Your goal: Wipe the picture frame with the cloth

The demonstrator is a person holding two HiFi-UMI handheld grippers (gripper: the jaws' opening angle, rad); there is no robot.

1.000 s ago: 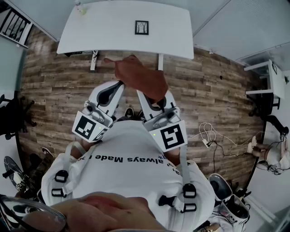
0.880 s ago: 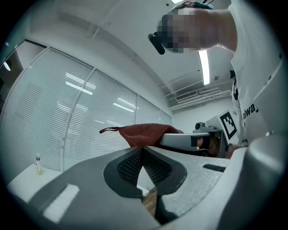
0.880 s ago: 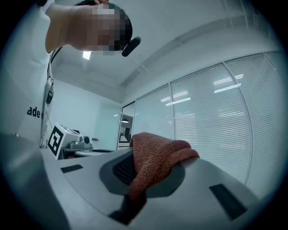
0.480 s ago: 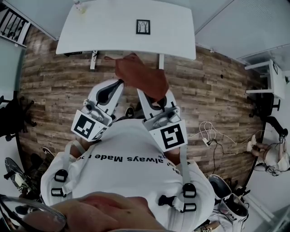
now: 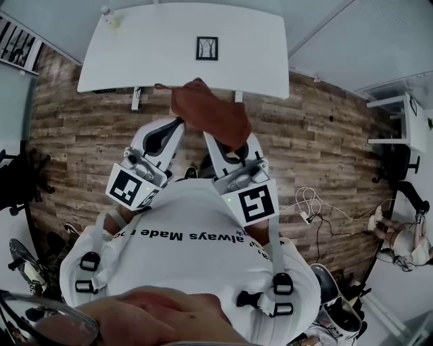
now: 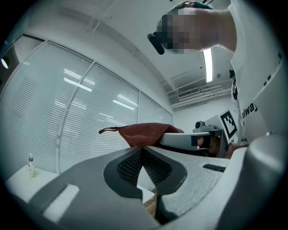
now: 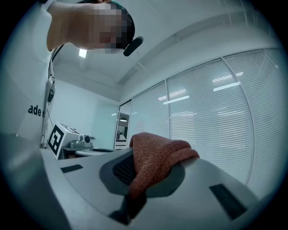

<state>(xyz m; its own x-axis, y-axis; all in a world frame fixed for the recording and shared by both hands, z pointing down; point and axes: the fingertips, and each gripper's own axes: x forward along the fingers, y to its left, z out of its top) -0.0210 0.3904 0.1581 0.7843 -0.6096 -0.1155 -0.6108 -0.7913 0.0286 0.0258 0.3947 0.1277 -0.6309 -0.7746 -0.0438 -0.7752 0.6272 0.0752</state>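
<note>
A small black picture frame (image 5: 207, 48) stands on the white table (image 5: 149, 54) ahead of me. Both grippers are held in front of my chest, short of the table's near edge. My right gripper (image 7: 139, 175) is shut on a rust-red cloth (image 5: 210, 111), which bunches over its jaws and hides their tips. The same cloth (image 7: 155, 157) drapes from the pinch in the right gripper view. My left gripper (image 6: 143, 149) is beside it on the left, its jaws meeting at the tips with nothing between them. The cloth (image 6: 144, 133) shows beyond it.
A small bottle (image 5: 108, 18) stands at the table's far left corner. Wood-plank floor lies under the grippers. A white cable (image 5: 308, 203) is coiled on the floor at right, a second desk (image 5: 399, 121) stands far right, and dark chairs are at the left edge.
The table and frame have slid a little lower and left in the head view, and the bottle shows more fully. Both grippers keep their pose and the cloth stays gripped.
</note>
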